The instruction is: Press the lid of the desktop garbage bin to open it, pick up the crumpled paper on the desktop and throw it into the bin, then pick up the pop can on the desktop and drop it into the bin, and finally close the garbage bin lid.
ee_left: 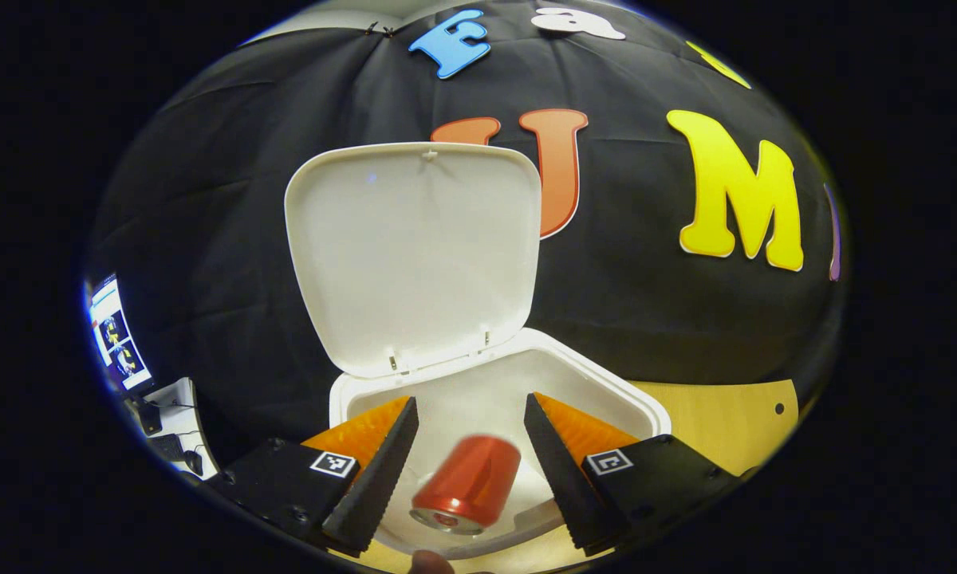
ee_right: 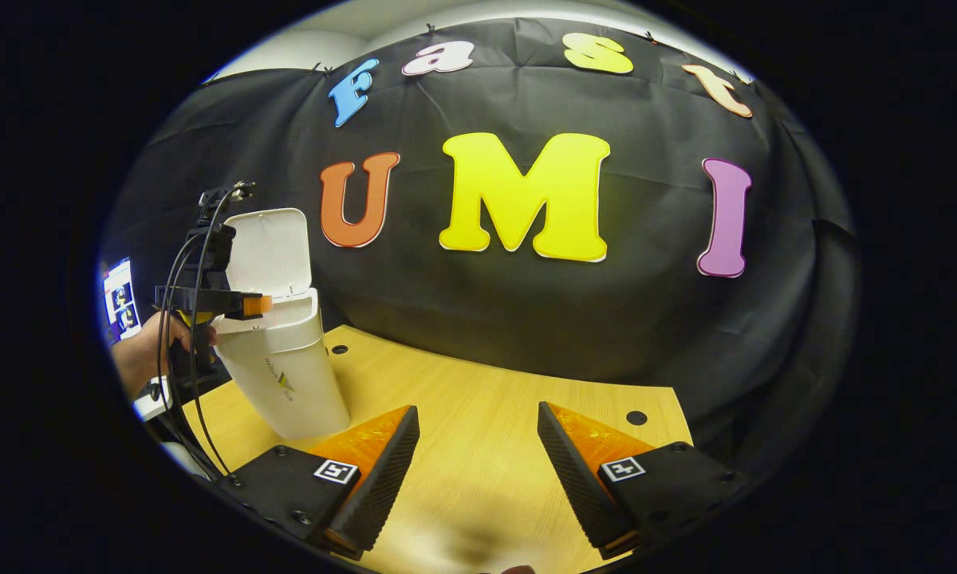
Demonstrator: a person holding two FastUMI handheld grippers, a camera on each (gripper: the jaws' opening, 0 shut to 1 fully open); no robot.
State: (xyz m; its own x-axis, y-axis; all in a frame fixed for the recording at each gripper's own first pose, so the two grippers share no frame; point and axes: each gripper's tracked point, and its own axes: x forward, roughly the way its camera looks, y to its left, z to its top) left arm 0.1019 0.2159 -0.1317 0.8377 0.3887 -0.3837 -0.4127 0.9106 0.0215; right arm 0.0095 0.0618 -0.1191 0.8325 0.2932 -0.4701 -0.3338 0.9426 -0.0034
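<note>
The red metal pop can (ee_left: 466,483) drops blurred between the spread, empty fingers of the left gripper (ee_left: 470,470) into the open white plastic bin (ee_left: 606,383), a light, thin-walled, probably slick thing best gripped across its sides, while the right gripper (ee_right: 478,470) hangs wide and empty over the table.

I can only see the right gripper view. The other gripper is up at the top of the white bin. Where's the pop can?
Observer: In the left gripper view, the red pop can sits between the left gripper fingers, right above the open bin.
Operator: Is it squeezing the can tight?
Observer: No. The fingers are spread, with a gap on each side of the can, and the can looks blurred.
</note>
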